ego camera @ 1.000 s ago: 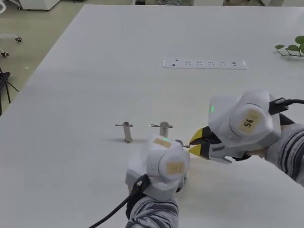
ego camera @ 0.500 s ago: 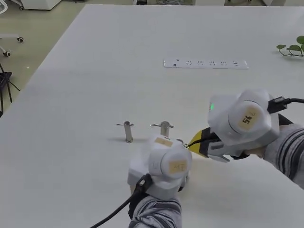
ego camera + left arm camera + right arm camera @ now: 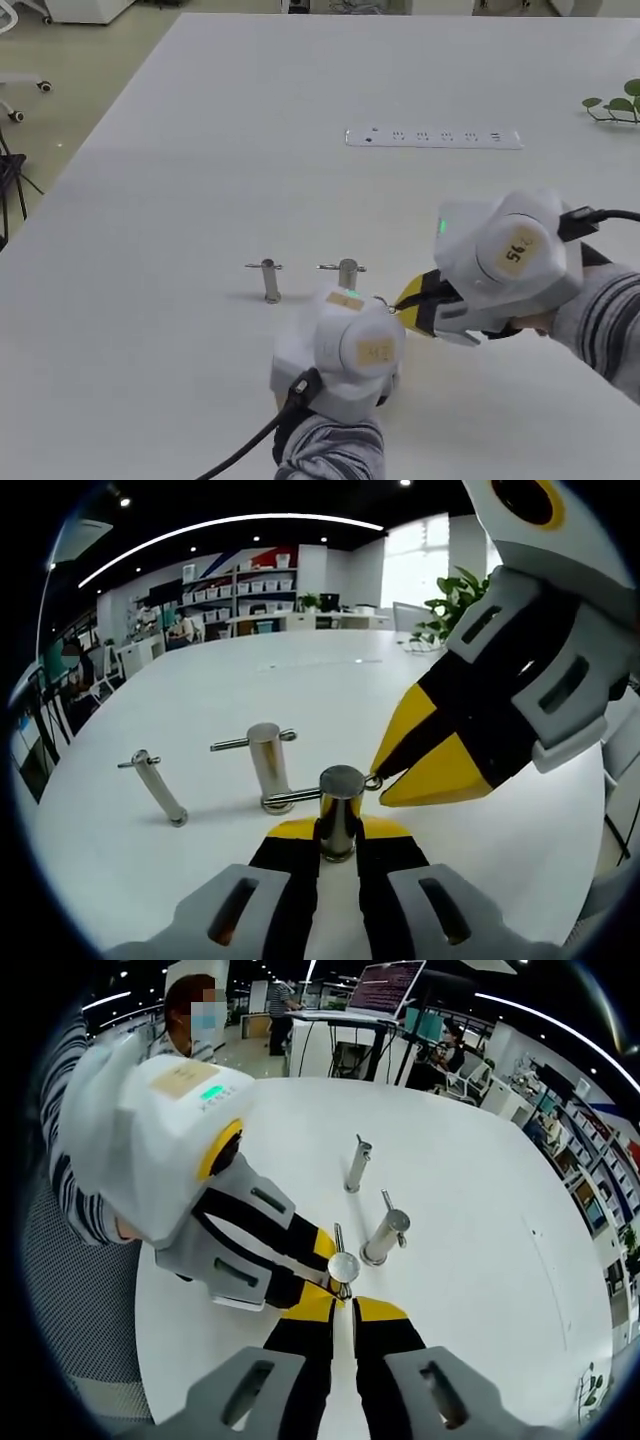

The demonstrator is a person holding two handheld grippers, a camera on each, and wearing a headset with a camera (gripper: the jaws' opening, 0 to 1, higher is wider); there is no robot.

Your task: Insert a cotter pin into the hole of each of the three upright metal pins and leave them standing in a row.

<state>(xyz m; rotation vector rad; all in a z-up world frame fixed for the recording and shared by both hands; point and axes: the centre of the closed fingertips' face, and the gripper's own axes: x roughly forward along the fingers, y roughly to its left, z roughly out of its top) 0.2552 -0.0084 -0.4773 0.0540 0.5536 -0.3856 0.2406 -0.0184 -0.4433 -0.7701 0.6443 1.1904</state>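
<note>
A wide white matte tabletop (image 3: pixel 300 90) carries a flat white power strip (image 3: pixel 433 137) and a green leafy sprig (image 3: pixel 612 100) near its right edge. Pale floor (image 3: pixel 80 50) lies to the left. White shelving with storage boxes (image 3: pixel 245 585) lines the far wall under a curved ceiling light strip (image 3: pixel 230 525), beside bright windows (image 3: pixel 410 570).

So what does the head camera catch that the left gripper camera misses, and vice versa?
Head view adds a black cable trailing toward the person. Left gripper view adds the left gripper clamped on the third pin, and shelves behind. Both show two upright pins with cotter pins in, and the right gripper pinching a cotter pin.
</note>
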